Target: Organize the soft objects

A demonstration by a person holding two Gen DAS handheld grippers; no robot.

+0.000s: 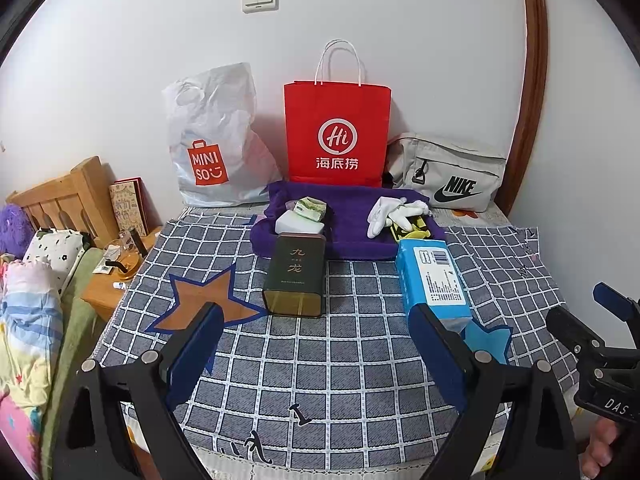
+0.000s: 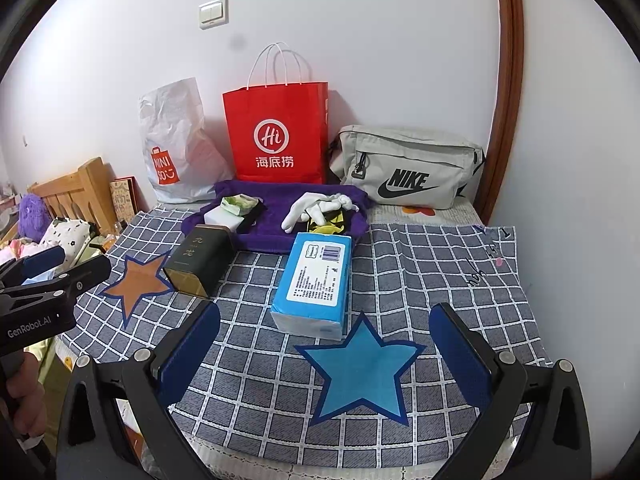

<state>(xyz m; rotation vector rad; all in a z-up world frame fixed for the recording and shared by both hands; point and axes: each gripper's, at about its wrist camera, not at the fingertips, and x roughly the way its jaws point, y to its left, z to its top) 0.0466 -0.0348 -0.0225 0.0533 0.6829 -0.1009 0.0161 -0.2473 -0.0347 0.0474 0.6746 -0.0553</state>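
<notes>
A: Where do we stand with the soft things?

B: We hold both tools low over the checked cloth point(image 2: 420, 264) on the bench, and neither grips anything. The left tool point(image 1: 320, 344) has its jaws spread wide; the right tool point(image 2: 324, 344) likewise.

A: And the soft things themselves?

B: The white gloves point(image 2: 316, 206) lie on the purple towel point(image 2: 276, 232), beside a yellow-green item we cannot make out. The small tissue packs point(image 2: 234, 208) sit on the towel's left side. The blue tissue pack point(image 2: 316, 280) lies on the cloth, its far end at the towel, just behind the blue star point(image 2: 360, 368). The dark tin point(image 2: 200, 260) rests next to the orange star point(image 2: 138, 280).

A: Which step, then?

B: We cannot settle it; this fits sorting under way or already done. Any grasp of the tissue pack would call for a gentle squeeze across its narrow sides.

A: Any writing?

B: "MINISO" on the plastic bag point(image 2: 176, 148), "Hi 海底捞" on the red paper bag point(image 2: 276, 136), "NIKE" on the grey pouch point(image 2: 408, 168), "九龙" on the tin, "GenRobot.AI" on the left tool.
</notes>
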